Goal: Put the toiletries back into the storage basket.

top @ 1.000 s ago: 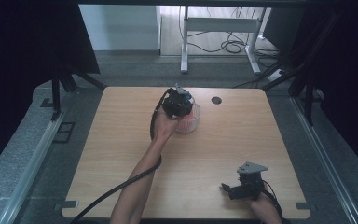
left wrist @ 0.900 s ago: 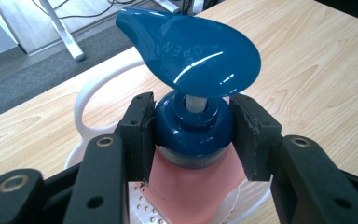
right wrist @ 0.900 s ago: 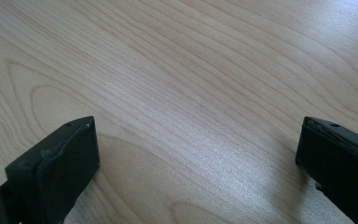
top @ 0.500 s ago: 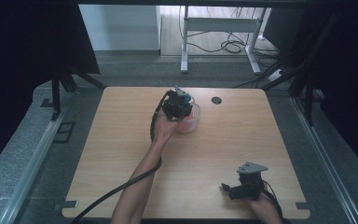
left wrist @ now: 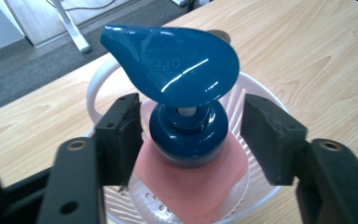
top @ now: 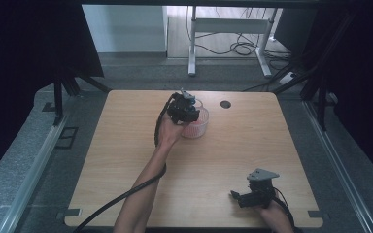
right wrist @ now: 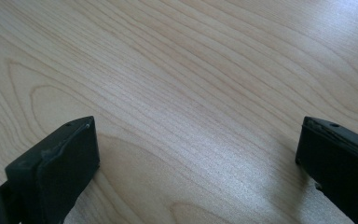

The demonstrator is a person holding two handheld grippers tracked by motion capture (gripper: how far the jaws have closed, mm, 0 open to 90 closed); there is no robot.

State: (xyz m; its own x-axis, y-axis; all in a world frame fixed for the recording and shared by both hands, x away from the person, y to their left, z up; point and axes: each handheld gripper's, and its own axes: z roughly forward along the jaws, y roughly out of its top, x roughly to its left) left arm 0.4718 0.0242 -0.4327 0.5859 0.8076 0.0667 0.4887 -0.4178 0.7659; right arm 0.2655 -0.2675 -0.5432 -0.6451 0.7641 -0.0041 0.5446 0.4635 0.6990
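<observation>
The left gripper (left wrist: 189,135) hangs over a white slotted basket (left wrist: 98,84) at the far middle of the wooden bench (top: 126,160). Its jaws stand open on either side of the dark blue collar of a pump dispenser (left wrist: 189,126). The jaw on the left of the left gripper view is just beside the collar, perhaps touching it; the other stands clear. The pump's blue spout head (left wrist: 172,63), embossed with the word OPEN, reaches out above and beyond the jaws. Below the collar the bottle looks pink, sitting inside the basket.

In the high view the right gripper (top: 236,196) rests low at the near right of the bench, well apart from the basket (top: 197,124). Its jaws are wide open with nothing but bare wood grain between them.
</observation>
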